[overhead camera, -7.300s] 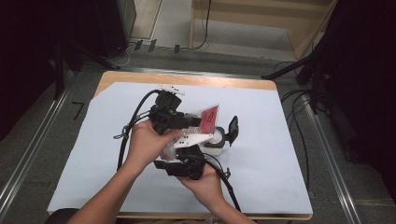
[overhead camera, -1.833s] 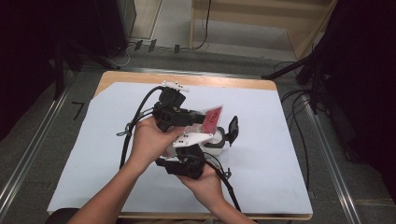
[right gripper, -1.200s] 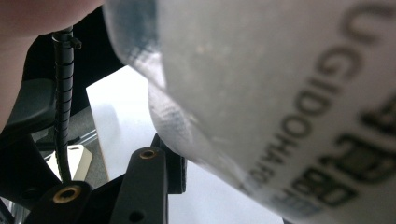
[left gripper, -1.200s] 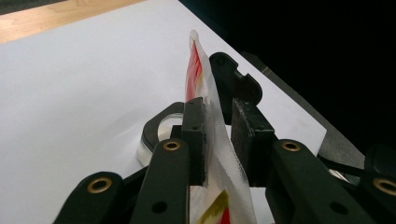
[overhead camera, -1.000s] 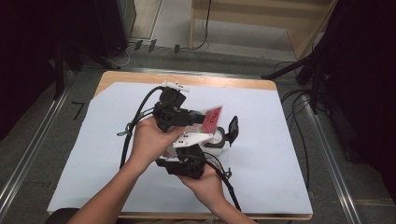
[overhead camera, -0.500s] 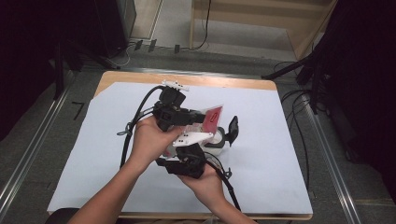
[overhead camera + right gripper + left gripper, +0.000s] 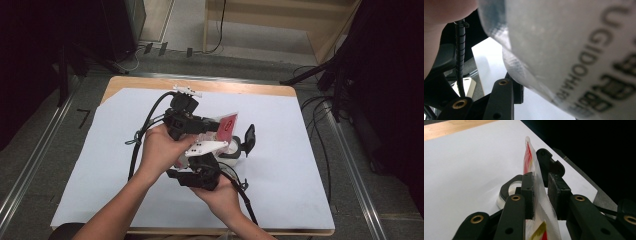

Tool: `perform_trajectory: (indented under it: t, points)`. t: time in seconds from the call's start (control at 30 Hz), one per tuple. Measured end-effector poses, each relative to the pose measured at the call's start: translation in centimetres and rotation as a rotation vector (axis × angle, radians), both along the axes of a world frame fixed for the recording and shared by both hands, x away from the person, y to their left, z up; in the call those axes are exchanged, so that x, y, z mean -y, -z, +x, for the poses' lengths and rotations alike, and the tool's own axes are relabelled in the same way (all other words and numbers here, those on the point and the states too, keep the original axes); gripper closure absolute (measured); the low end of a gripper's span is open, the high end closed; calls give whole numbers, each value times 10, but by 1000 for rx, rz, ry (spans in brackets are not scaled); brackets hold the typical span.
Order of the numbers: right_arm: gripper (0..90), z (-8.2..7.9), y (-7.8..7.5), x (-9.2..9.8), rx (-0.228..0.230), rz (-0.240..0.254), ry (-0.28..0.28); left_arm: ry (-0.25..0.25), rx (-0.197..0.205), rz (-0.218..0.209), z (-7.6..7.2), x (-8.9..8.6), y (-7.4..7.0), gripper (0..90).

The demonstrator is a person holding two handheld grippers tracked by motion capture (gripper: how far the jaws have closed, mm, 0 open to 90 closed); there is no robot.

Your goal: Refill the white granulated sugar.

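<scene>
Nothing changed over the last seconds: both grippers motionless, sachet still pinned between them.

Left gripper point(image 7: 541, 192) clenched on the sachet point(image 7: 535, 195), film sandwiched upright between its 2 pads, red-printed top edge sticking up past them. Right gripper point(image 7: 200, 172), seen from the high view just below, apparently grasping the same sachet point(image 7: 226, 127) from its lower side; printed film pressed close against its camera, grip itself not clearly visible. Held above the white-covered desk point(image 7: 300, 165), over a small round container point(image 7: 231, 150) with black flip lid point(image 7: 248, 139). Likely paused before tearing or pouring.
</scene>
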State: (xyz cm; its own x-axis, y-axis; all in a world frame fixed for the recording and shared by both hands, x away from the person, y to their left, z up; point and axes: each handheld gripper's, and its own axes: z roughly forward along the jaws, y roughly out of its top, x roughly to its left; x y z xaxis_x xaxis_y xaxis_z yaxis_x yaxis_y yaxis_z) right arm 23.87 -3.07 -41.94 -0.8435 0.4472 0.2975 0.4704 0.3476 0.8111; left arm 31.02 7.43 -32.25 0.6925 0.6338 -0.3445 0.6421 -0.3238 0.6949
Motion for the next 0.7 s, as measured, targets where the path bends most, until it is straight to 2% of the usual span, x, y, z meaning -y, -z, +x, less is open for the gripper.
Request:
perform_trajectory:
  t: [0.1,0.2,0.7]
  points:
    - [643,0,-1,0,3,2,2,-2,-2,-11,0,0,0,758]
    - [642,0,0,0,3,1,2,1,0,1,1,0,0,760]
    - [643,0,0,0,9,-3,-6,-1,3,4,0,0,0,758]
